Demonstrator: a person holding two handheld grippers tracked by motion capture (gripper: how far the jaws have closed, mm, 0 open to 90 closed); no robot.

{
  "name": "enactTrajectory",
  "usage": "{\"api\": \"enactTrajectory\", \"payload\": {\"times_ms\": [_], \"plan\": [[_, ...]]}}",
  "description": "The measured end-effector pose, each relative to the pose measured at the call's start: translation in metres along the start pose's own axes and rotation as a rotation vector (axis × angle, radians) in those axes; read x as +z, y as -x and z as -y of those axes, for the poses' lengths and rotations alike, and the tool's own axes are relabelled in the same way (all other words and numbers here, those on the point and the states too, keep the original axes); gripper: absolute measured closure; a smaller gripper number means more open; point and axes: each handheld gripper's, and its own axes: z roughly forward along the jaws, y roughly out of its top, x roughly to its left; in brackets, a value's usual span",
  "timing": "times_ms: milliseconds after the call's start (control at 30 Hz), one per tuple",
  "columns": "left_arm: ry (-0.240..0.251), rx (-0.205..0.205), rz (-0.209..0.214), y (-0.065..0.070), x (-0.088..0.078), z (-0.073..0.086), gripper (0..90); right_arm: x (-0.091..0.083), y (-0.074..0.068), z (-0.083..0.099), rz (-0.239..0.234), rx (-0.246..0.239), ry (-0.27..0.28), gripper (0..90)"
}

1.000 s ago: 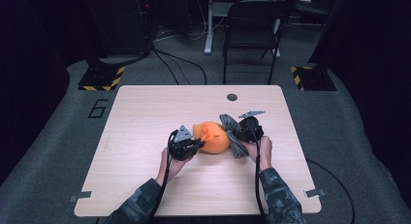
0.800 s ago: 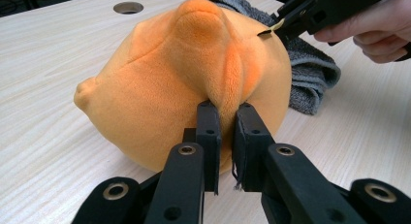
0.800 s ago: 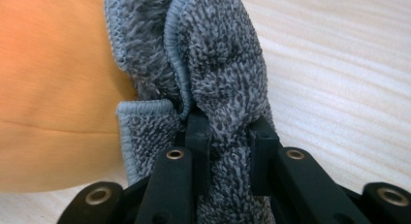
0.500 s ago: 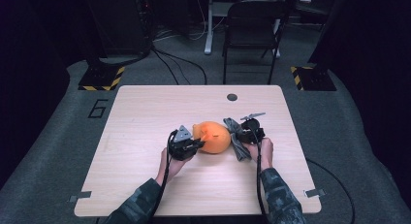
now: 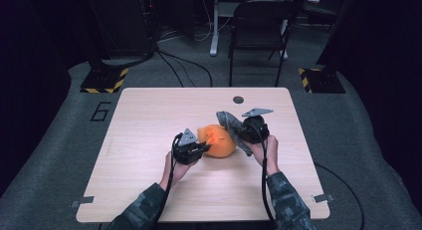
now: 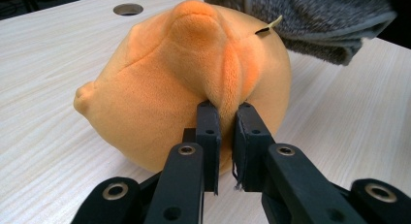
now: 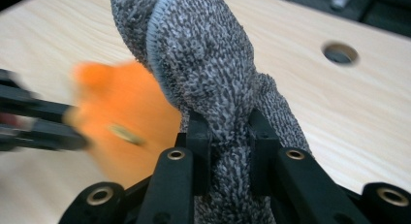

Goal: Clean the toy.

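Left gripper (image 5: 201, 149), right gripper (image 5: 238, 131): jaws clamped.

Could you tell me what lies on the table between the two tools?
The orange plush toy lies between them in the high view: the left tool pinches its fold, and the right tool holds a grey cloth beside it.

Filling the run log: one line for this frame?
left gripper: shut on orange plush toy | right gripper: shut on grey cloth, lifted beside toy | toy on table

A lab or recording studio: dark drapes surround the pale wooden table (image 5: 149, 120), with yellow-black hazard-striped stand bases (image 5: 104, 80) flanking it, loose cables and a black folding chair (image 5: 259, 26) behind.
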Motion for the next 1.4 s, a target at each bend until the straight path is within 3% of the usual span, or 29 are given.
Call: {"api": "enactTrajectory", "payload": {"times_ms": [100, 300, 500, 667, 800, 900, 1000, 1133, 1400], "plan": [[0.000, 0.002, 0.004, 0.001, 0.000, 0.000, 82.0, -0.006, -0.018, -0.008, -0.042, -0.035, 0.025, 75.9], [-0.004, 0.003, 0.014, 0.003, 0.000, -0.001, 82.0, -0.012, -0.037, -0.014, -0.154, -0.019, 0.085, 75.9], [-0.008, 0.005, 0.003, 0.001, 0.001, 0.000, 82.0, 0.010, -0.043, -0.004, -0.107, -0.067, 0.002, 75.6], [-0.011, 0.004, 0.008, 0.001, 0.001, 0.000, 82.0, 0.012, -0.044, -0.003, -0.049, -0.116, -0.021, 75.2], [-0.008, -0.004, 0.008, 0.000, 0.001, 0.001, 82.1, 0.014, -0.034, 0.000, -0.027, -0.112, -0.030, 75.0], [-0.007, -0.006, 0.009, 0.000, 0.001, 0.001, 82.0, 0.015, -0.024, 0.003, -0.004, -0.066, -0.048, 74.9], [-0.007, -0.004, 0.010, 0.000, 0.001, 0.001, 82.0, 0.018, -0.010, 0.007, -0.032, -0.028, -0.053, 74.7], [-0.007, -0.005, 0.010, 0.000, 0.001, 0.001, 82.0, 0.020, -0.004, 0.009, 0.002, -0.002, -0.064, 74.6], [-0.008, -0.004, 0.009, 0.000, 0.001, 0.001, 82.0, 0.026, 0.013, 0.019, 0.025, 0.023, -0.097, 74.9]]}}
